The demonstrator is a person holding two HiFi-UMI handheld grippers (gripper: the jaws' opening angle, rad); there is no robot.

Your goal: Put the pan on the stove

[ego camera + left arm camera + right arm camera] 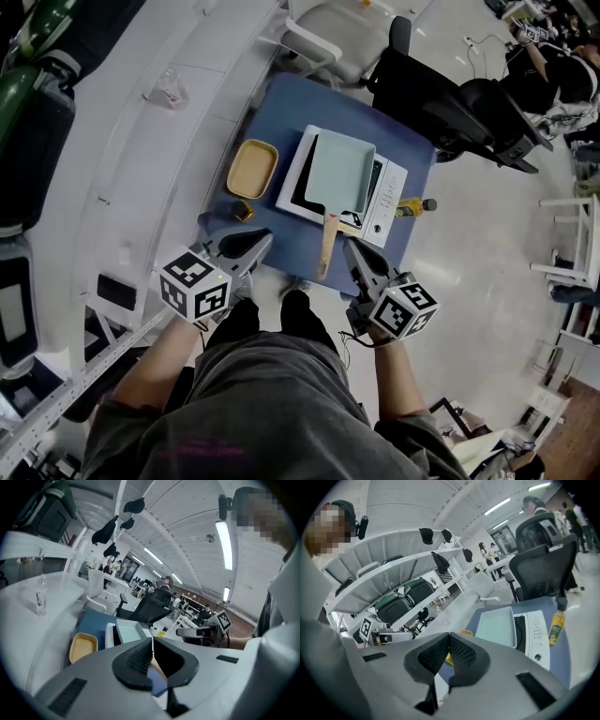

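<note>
A pale green square pan [339,171] with a wooden handle [327,246] rests on the white stove [389,202] on the blue table [281,103]. The handle points toward me, over the table's near edge. My left gripper [262,237] hovers at the table's near left corner, left of the handle, jaws together and empty. To the right of the handle end, my right gripper [349,246] is shut on nothing. In the left gripper view the pan [129,631] lies beyond the closed gripper [152,641]. The right gripper view shows the pan [497,626] ahead of the closed gripper [449,637].
A yellow dish [252,169] sits left of the stove, and a small dark and yellow object [243,211] lies near it. An oil bottle [412,206] lies at the stove's right. A black office chair [450,103] and a white chair [342,37] stand behind the table. White curved benches run along the left.
</note>
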